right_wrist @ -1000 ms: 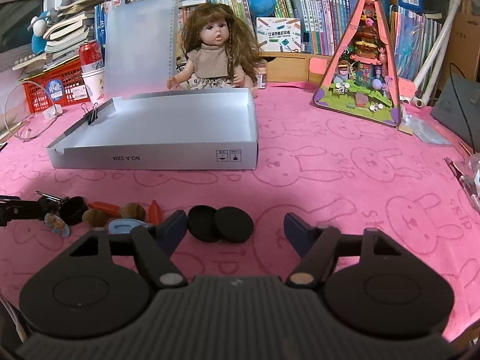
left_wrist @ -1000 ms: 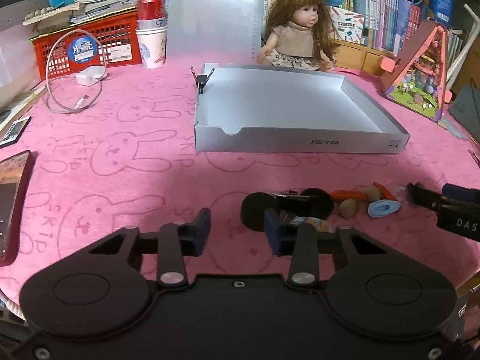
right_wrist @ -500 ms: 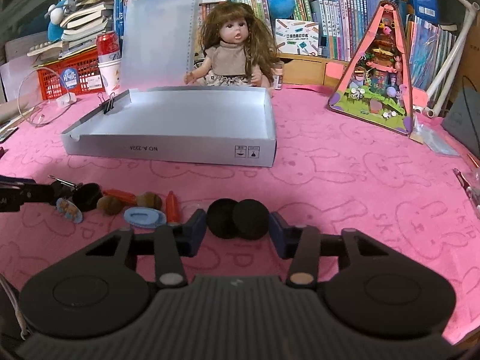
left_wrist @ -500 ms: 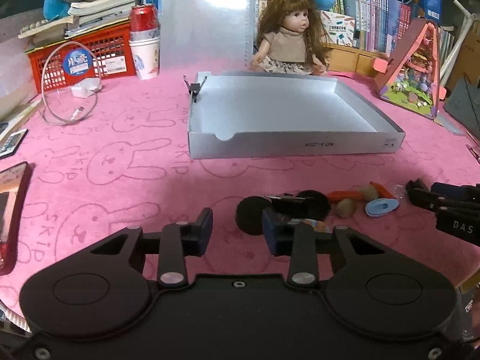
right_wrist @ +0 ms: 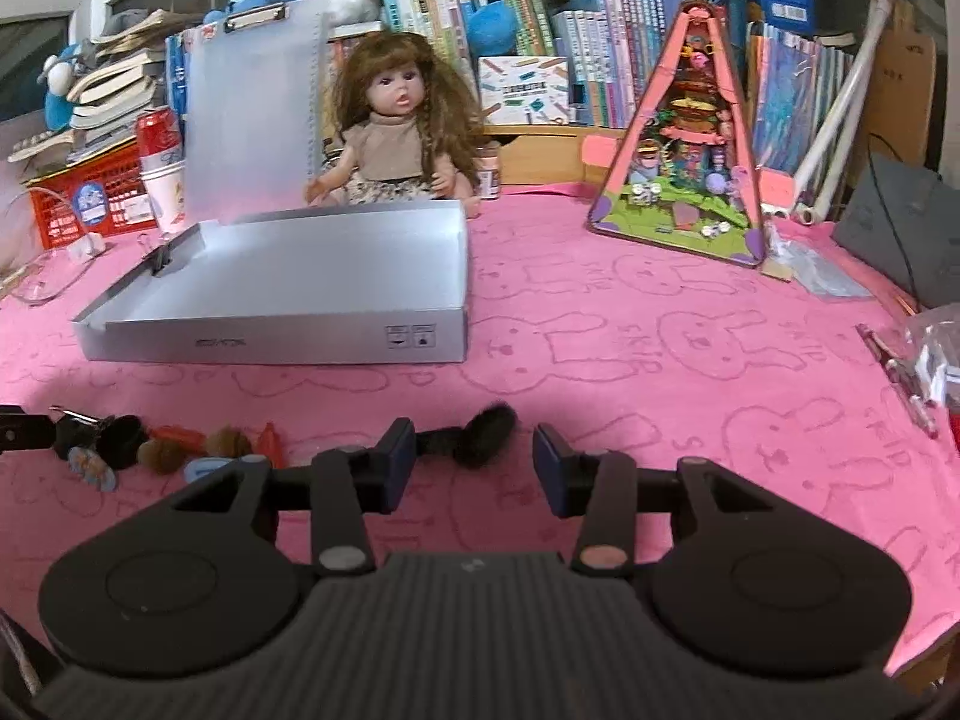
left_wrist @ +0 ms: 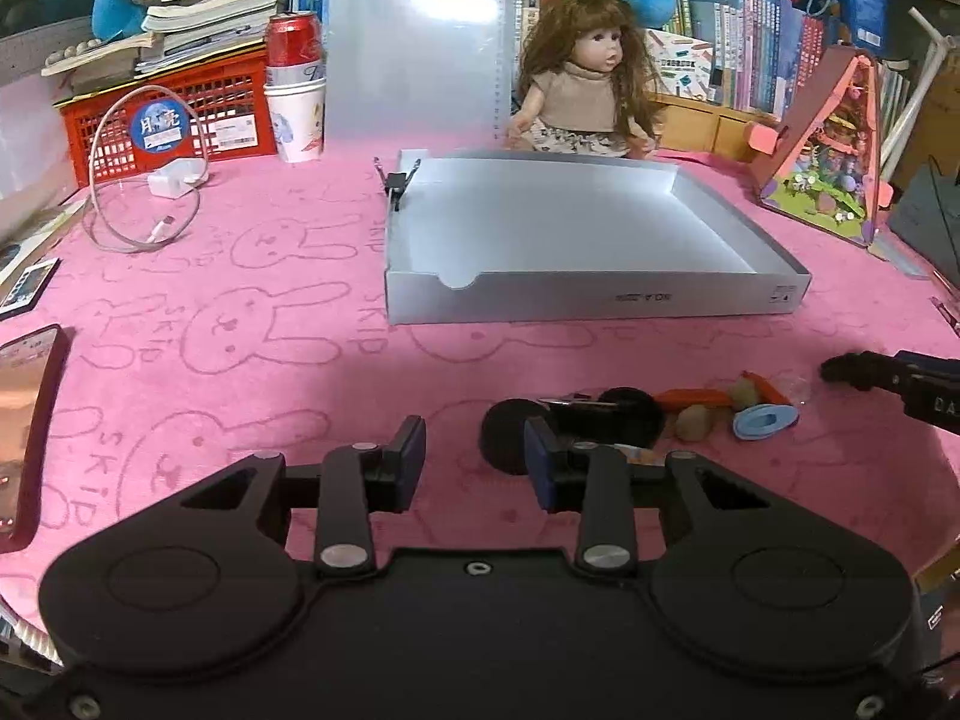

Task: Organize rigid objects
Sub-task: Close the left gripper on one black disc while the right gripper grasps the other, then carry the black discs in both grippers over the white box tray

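Small rigid bits lie in a row on the pink cloth point(left_wrist: 252, 312), near side of the grey tray point(left_wrist: 576, 300): black discs point(right_wrist: 480, 432) (blurred), brown stones point(right_wrist: 228, 441), orange piece point(left_wrist: 690, 399), blue oval point(left_wrist: 765, 422). Left gripper point(left_wrist: 474, 462) and right gripper point(right_wrist: 474, 468) both have jaws apart, holding nothing. Doll point(right_wrist: 402, 132) and clipboard point(right_wrist: 252, 114) behind tray; tray interior bare, binder clip point(left_wrist: 396, 180) on its corner

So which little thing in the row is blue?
The oval blue piece, at the right end of the row; the others are black, brown or orange.
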The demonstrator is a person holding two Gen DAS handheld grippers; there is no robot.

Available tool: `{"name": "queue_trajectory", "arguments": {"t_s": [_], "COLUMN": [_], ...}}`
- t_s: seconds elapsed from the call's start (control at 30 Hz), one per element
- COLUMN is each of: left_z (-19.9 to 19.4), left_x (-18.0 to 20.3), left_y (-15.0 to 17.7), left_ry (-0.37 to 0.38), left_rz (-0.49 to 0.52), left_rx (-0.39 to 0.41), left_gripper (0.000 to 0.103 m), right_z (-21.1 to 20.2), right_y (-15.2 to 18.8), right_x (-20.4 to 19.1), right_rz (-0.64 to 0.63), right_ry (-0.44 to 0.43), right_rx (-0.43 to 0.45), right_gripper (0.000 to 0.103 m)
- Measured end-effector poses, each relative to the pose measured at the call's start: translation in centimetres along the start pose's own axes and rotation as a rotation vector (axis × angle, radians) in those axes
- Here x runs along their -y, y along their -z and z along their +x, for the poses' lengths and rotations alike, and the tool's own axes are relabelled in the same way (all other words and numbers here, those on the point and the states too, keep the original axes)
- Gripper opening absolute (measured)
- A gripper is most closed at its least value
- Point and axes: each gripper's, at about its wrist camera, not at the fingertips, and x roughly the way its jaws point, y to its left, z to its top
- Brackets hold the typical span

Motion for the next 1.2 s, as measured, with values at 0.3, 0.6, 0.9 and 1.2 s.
{"name": "queue_trajectory", "arguments": {"t_s": [0.3,0.6,0.9,1.2], "left_z": [-0.2,0.3,1.5,2.6], "left_x": [0.4,0.4,0.7,1.1], "left_y": [0.2,0.9,0.4,-0.1], "left_ry": [0.015,0.007,0.007,-0.027], "left_rz": [0.012,0.013,0.015,0.0], "left_rx": [-0.009,-0.041,-0.013,0.021], "left_gripper": [0.034,0.034,0.034,0.042], "right_z": [0.1,1.7,2.0,2.2], "right_y": [0.5,0.8,0.8,0.7], "right_x": [-1.5,-2.8,-2.9,-2.9], "right_rz": [-0.065,-0.147,-0.153,-0.155], "right_ry": [-0.056,-0.023,-0.024,-0.026], "right_rx": [-0.013,-0.009,-0.016,-0.014], "right_gripper": [0.05,0.059,0.056,0.054]}}
